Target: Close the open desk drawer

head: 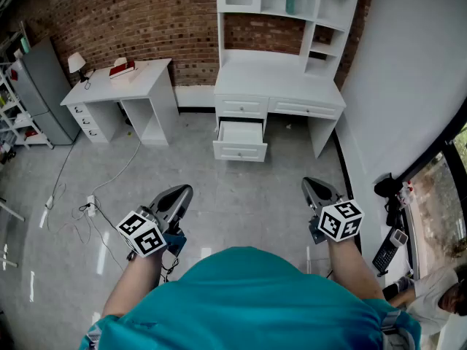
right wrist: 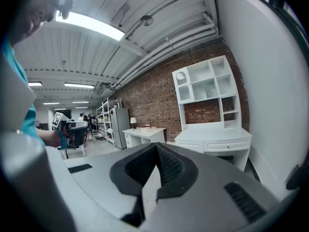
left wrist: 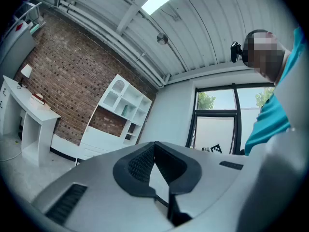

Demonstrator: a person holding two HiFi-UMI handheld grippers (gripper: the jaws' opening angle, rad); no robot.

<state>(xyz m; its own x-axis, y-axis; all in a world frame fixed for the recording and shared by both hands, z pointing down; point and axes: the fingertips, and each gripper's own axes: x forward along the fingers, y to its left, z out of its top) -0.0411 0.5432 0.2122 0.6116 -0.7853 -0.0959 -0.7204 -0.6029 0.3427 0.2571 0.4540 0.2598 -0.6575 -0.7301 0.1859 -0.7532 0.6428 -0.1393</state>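
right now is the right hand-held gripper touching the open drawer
Apart. The head view shows a stretch of bare floor between the right hand-held gripper and the open drawer.

The right claw has its jaws pressed together with nothing between them. Past it, a white bench with shelves stands against a brick wall.

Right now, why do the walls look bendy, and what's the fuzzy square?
Left gripper view: the wide lens bends the window frame; the fuzzy square was added later over a face. Right gripper view: the ceiling light glares white. Head view: the floor shines softly, the open drawer looks sharp.
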